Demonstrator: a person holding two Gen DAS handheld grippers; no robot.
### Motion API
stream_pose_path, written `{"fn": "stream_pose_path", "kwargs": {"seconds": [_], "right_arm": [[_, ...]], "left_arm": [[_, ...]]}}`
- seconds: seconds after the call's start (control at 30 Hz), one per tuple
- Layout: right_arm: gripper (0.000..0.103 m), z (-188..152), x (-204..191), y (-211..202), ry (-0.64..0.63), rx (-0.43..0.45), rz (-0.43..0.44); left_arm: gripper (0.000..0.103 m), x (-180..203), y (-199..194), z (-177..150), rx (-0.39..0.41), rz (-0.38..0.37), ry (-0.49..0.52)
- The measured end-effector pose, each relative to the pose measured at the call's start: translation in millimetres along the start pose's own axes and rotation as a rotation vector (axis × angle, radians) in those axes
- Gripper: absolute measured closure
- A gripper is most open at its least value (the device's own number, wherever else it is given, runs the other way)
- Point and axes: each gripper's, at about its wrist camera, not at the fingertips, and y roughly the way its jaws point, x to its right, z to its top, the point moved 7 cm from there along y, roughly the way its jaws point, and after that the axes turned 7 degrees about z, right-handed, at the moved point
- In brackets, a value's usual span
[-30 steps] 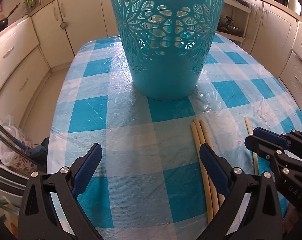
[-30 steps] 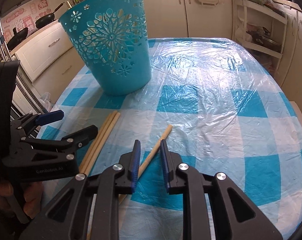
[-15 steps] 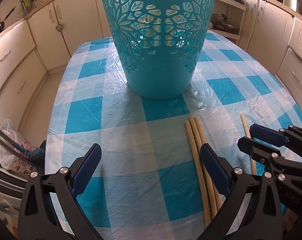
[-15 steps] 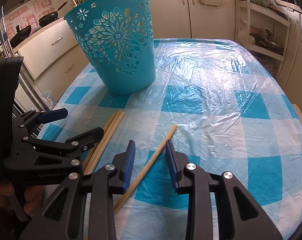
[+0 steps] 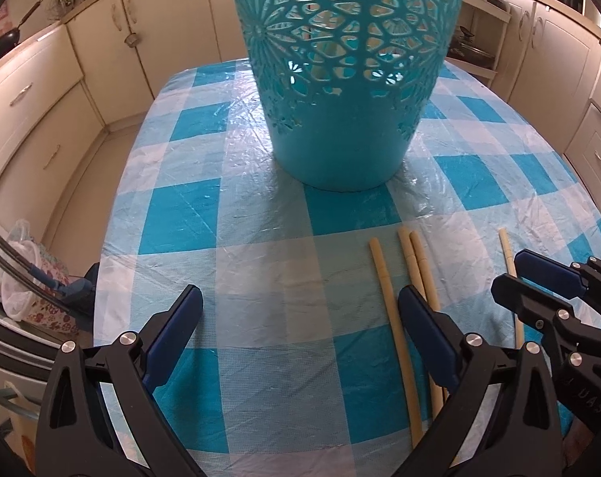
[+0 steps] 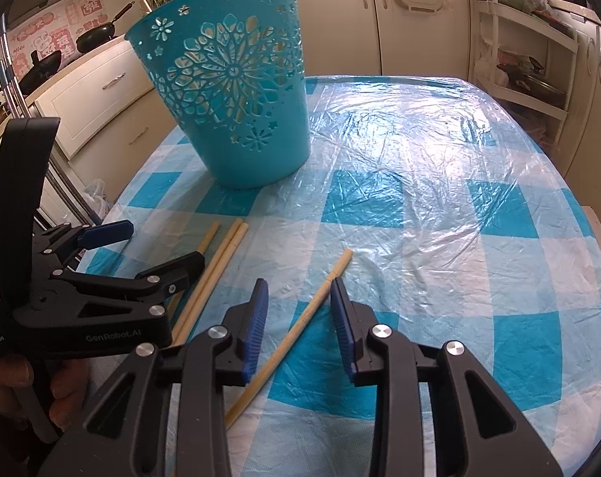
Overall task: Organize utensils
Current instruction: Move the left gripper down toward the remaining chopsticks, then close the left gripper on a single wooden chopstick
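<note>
Left tool [image 5: 298,314] wide open, right tool [image 6: 298,306] parted.

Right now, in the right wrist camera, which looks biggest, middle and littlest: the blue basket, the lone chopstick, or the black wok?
1. Blue basket, largest.
2. Lone chopstick, long but thin.
3. Black wok, smallest, though it sits far back, so nearness makes that unsure.

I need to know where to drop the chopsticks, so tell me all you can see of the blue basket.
The blue basket is turquoise, plastic-looking, round and tapering toward its base. Flower-shaped cutouts pierce its upper wall; the lower band is solid. It stands upright, mouth open, on the checked tablecloth, beyond the chopsticks and apart from them. Neither gripper touches it.
</note>
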Motion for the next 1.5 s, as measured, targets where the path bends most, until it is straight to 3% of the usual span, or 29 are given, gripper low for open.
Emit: {"fn": "stream_pose_path", "kwargs": {"seconds": [0.33, 0.5, 0.77, 0.93, 1.03, 1.17, 1.43, 1.5], "right_arm": [[0.077, 4, -26, 15, -0.191, -0.086, 0.021], [0.077, 7, -8, 13, -0.105, -0.065, 0.014], [0.077, 7, -4, 10, -0.077, -0.057, 0.023], [0.081, 6, -15, 10, -0.117, -0.065, 0.060], [0.082, 8, -12, 8, -0.137, -0.051, 0.000], [0.082, 9, 3, 9, -0.067, -0.065, 0.006], [0.083, 7, -7, 9, -0.104, -0.072, 0.035], [0.085, 6, -10, 10, -0.118, -0.074, 0.039]], "left_arm": [[0.013, -9, 0, 1, 0.005, 0.040, -0.026], [0.016, -15, -2, 0, 0.003, 0.059, -0.039], [0.017, -24, -6, -7, -0.014, 0.103, -0.080], [0.027, -18, -8, -6, -0.030, 0.107, -0.062], [0.034, -12, -11, -6, -0.040, 0.108, -0.043], [0.036, -7, -14, -10, -0.062, 0.093, -0.045], [0.039, -1, -19, -13, -0.063, 0.084, -0.037], [0.051, 1, -20, -13, -0.064, 0.063, -0.036]]}}
